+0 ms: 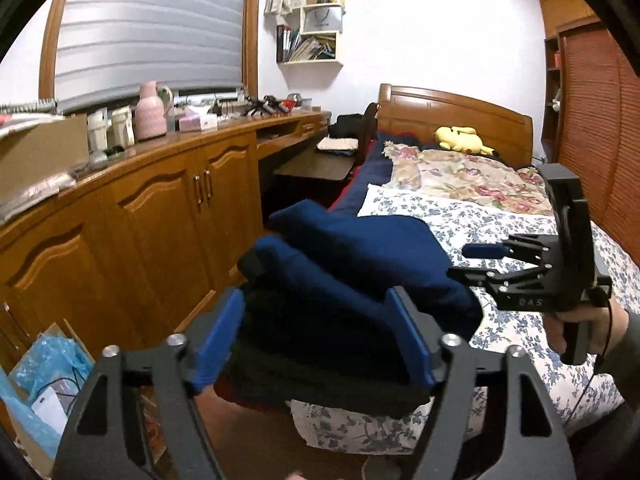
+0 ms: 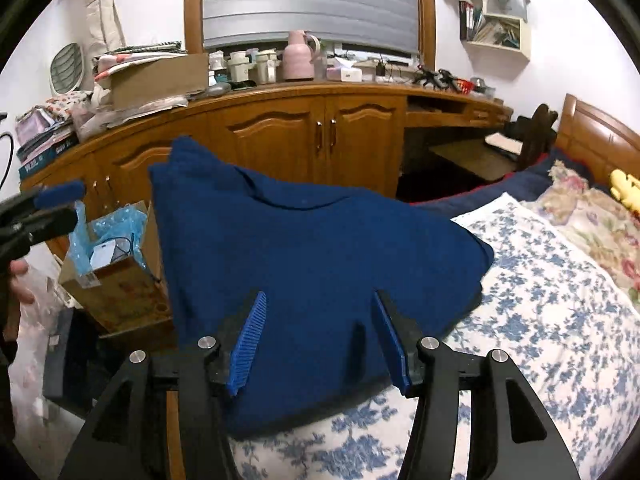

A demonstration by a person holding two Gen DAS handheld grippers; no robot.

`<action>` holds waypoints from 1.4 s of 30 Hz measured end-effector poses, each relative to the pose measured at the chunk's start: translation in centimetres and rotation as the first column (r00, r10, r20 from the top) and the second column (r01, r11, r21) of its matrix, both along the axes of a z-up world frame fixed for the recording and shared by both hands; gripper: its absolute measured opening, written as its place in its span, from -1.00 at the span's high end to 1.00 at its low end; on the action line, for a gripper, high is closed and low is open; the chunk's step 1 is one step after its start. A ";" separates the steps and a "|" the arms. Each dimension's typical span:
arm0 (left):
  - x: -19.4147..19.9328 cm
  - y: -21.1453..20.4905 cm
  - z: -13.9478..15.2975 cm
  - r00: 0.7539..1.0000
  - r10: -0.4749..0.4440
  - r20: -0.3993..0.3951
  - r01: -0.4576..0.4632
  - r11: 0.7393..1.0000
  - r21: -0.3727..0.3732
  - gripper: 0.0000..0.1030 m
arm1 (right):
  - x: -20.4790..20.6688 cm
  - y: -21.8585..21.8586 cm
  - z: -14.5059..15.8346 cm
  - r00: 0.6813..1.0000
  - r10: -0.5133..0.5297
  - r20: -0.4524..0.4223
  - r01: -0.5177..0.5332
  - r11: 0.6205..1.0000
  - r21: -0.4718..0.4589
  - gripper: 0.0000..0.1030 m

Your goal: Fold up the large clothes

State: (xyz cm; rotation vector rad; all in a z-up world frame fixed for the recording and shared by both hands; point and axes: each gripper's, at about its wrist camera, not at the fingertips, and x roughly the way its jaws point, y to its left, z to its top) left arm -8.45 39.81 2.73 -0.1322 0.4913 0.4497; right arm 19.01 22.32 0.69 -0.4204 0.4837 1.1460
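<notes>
- Your left gripper (image 1: 316,344) has its fingers spread, pinching nothing; the folded navy garment (image 1: 360,272) lies between and beyond them at the corner of the floral bed cover (image 1: 520,232).
- Your right gripper (image 2: 320,344) is likewise spread, pads clear of the cloth beneath, probably so the fold rests undisturbed.

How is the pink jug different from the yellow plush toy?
The pink jug stands upright on the wooden counter; the yellow plush toy lies flat on the bed. The jug looks hard and smooth, the toy soft. The jug sits by the window, the toy by the headboard.
</notes>
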 end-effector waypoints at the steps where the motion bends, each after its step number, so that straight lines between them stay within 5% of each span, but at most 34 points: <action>1: 0.0 -0.3 0.2 1.000 0.001 0.004 -0.001 1.000 0.006 -0.52 | -0.1 -0.7 0.3 1.000 -0.003 -0.006 0.003 1.000 0.004 -0.09; 12: 2.4 -6.5 2.0 0.995 -0.096 0.034 0.095 0.995 0.031 -0.59 | -4.1 -9.5 1.4 0.999 -0.036 0.023 0.034 0.997 0.075 -0.11; 25: 6.7 -17.7 0.6 0.958 -0.280 0.056 0.281 0.960 -0.007 -0.62 | -8.9 -23.9 1.2 0.981 -0.188 0.036 0.183 0.976 0.117 -0.39; 33: 10.0 -24.4 -0.8 0.919 -0.393 0.026 0.394 0.919 -0.029 -0.62 | -11.1 -28.9 0.4 0.945 -0.325 0.032 0.318 0.938 0.136 -0.40; 42: 11.8 -32.1 -1.5 0.877 -0.481 0.013 0.481 0.875 -0.053 -0.62 | -14.9 -33.7 0.7 0.863 -0.505 0.024 0.494 0.851 0.176 -0.64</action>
